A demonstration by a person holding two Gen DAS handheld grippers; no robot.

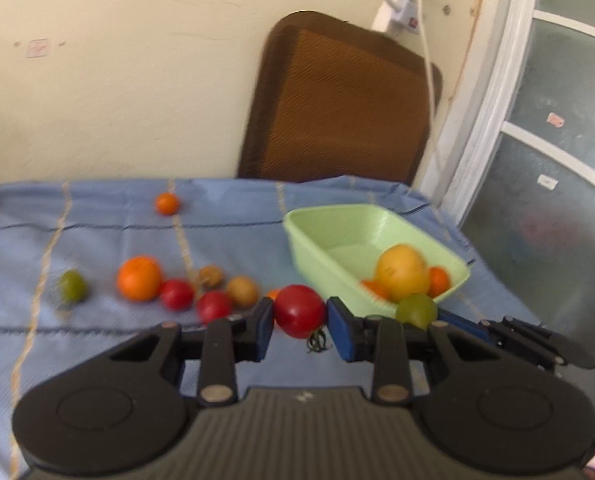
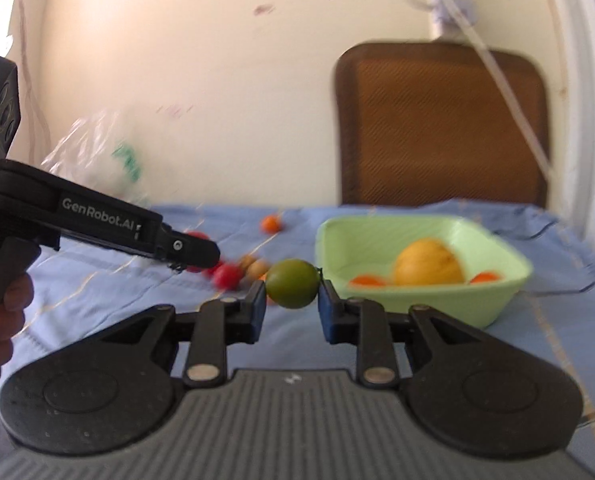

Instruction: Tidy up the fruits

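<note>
My left gripper (image 1: 300, 322) is shut on a red tomato-like fruit (image 1: 299, 311), held above the blue tablecloth (image 1: 97, 240). My right gripper (image 2: 292, 300) is shut on a small green fruit (image 2: 292, 284), which hangs just in front of the pale green basin (image 2: 417, 300). The same green fruit (image 1: 416, 311) shows at the basin's (image 1: 297, 248) near corner in the left wrist view. In the basin lie a yellow fruit (image 1: 401, 278) and small orange ones (image 1: 439, 280). The left gripper (image 2: 207, 258) reaches in from the left in the right wrist view.
Loose fruit lies on the cloth: a big orange (image 1: 139, 278), a small orange (image 1: 167, 204), a green one (image 1: 72, 286), red ones (image 1: 176, 294) and brown ones (image 1: 241, 291). A brown chair back (image 1: 337, 100) stands behind the table, and a plastic bag (image 2: 97, 152) sits far left.
</note>
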